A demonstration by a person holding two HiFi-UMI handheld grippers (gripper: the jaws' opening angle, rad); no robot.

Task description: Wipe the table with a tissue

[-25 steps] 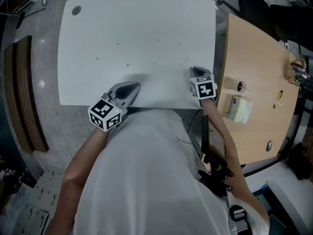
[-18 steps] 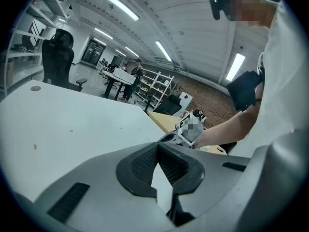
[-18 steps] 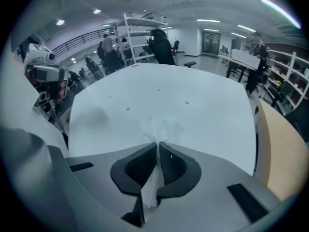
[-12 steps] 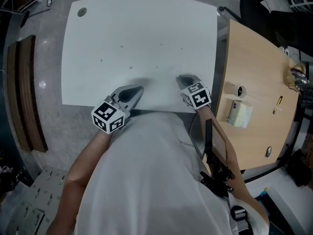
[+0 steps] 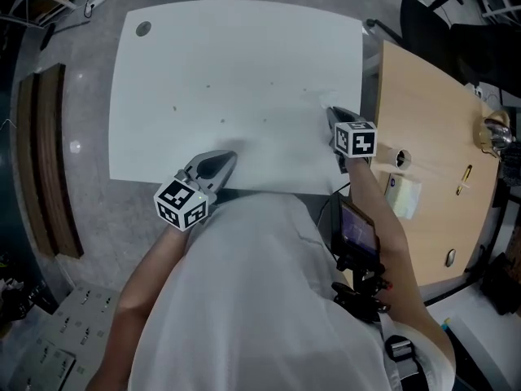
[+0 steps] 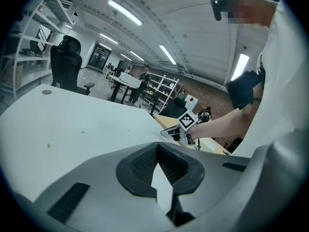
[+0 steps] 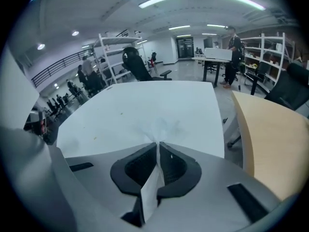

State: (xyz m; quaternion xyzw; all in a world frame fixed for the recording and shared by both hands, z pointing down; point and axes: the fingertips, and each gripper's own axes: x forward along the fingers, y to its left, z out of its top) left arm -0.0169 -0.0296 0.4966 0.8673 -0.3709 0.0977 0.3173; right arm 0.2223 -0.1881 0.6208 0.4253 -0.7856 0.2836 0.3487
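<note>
The white table (image 5: 236, 55) carries a few small brown specks (image 5: 222, 121). My right gripper (image 5: 333, 113) rests low over the table's right part, near the right edge, shut on a white tissue (image 5: 325, 102). In the right gripper view the tissue (image 7: 162, 128) fans out crumpled on the tabletop just ahead of the right gripper (image 7: 158, 144), and a strip of it runs back between the jaws. My left gripper (image 5: 227, 158) sits at the table's front edge, jaws together and holding nothing. The left gripper (image 6: 157, 147) looks across the table toward the right gripper (image 6: 169, 132).
A wooden table (image 5: 440, 112) stands to the right, bearing a tissue pack (image 5: 403, 195), a tape roll (image 5: 399, 158) and a yellow pen (image 5: 464, 177). A round grommet (image 5: 143, 28) marks the white table's far left corner. A wooden bench (image 5: 49, 161) stands at the left, black chairs at the back.
My right gripper has swung from the front edge leftward and then forward and right, carrying the tissue toward the table's right edge. The left gripper has hardly moved.
</note>
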